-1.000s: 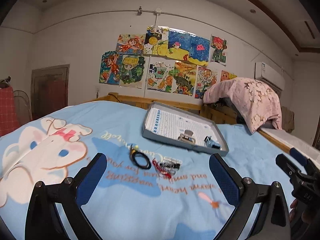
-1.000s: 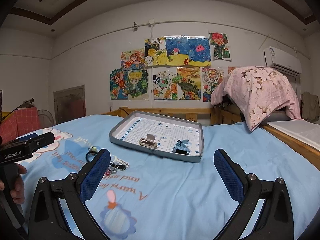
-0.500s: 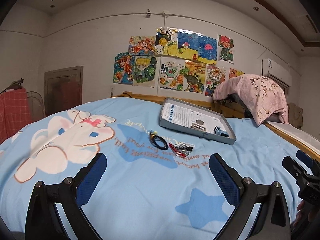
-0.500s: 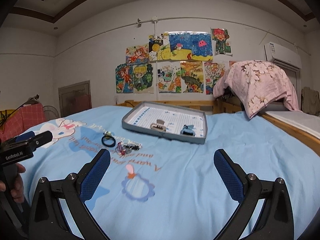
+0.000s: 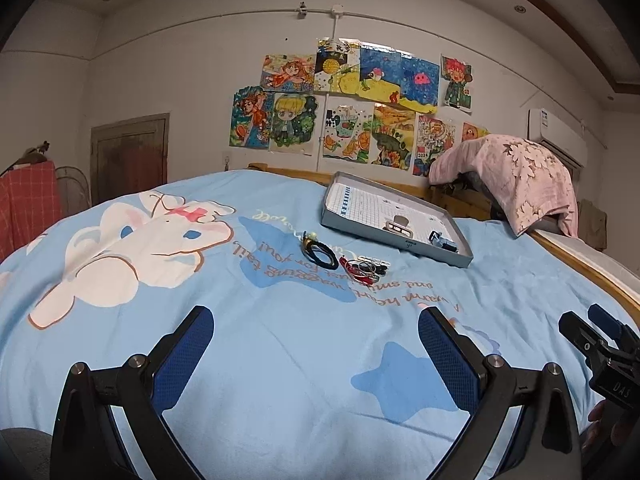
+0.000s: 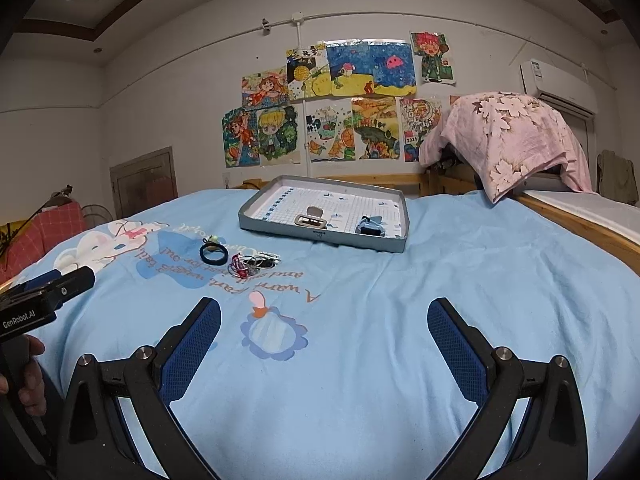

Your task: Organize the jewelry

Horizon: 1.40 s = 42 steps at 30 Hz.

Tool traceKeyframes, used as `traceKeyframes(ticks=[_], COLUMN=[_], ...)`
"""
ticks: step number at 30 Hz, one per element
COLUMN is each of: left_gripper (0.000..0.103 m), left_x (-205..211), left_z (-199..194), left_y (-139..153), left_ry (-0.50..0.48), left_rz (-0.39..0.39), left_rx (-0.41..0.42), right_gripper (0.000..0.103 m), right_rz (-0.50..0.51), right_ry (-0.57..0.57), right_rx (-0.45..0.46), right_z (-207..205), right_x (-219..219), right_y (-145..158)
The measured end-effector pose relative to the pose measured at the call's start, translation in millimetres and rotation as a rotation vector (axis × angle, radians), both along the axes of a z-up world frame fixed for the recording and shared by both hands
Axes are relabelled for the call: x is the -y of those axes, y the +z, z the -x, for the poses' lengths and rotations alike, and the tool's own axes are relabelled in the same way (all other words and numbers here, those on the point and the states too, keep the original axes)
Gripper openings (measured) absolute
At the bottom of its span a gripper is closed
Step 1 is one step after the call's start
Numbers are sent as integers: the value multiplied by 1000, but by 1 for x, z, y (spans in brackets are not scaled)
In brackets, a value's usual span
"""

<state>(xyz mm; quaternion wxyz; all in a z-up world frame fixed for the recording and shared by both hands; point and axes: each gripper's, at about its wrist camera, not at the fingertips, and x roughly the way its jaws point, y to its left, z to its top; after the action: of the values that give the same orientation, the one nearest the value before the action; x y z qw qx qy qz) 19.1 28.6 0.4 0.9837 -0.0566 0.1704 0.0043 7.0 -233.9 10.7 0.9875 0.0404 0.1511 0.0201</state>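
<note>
Blue bedding (image 6: pixel 360 360) printed with a white cartoon rabbit (image 5: pixel 132 244) at the left of the frame covers a bed below a wall of coloured drawings (image 6: pixel 332 100). Left of centre in the right wrist view lies a black hair tie (image 6: pixel 213 254), flat on the cloth, and just to its right a small heap of rings and red jewelry (image 6: pixel 250 265) strung out along a left-to-right line. Further right and farther back sits a grey tray (image 6: pixel 320 236), its long side running across the frame, holding a tan clip (image 6: pixel 310 220) and a blue piece (image 6: pixel 372 226). Both the left gripper (image 5: pixel 316 344) and right gripper (image 6: pixel 324 336) hang at the bottom, jaws wide apart and empty, well short of the jewelry.
</note>
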Motion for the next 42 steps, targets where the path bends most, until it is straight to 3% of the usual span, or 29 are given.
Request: traceKeyframes(ticks=[12, 22, 31, 42], left_gripper=[103, 103, 103, 103], left_x=[-3, -14, -21, -19], left_z=[-7, -48, -120, -209], left_y=[5, 25, 38, 25], left_ry=[17, 11, -2, 34], left_rz=[12, -16, -39, -29], left_rx=[-11, -57, -97, -99], right_gripper=[102, 102, 102, 102], right_rz=[6, -1, -4, -34], right_ry=[11, 44, 64, 108], right_rx=[9, 15, 23, 46], right_z=[-4, -30, -90, -201], right_x=[-6, -8, -3, -15], right_y=[3, 18, 38, 45])
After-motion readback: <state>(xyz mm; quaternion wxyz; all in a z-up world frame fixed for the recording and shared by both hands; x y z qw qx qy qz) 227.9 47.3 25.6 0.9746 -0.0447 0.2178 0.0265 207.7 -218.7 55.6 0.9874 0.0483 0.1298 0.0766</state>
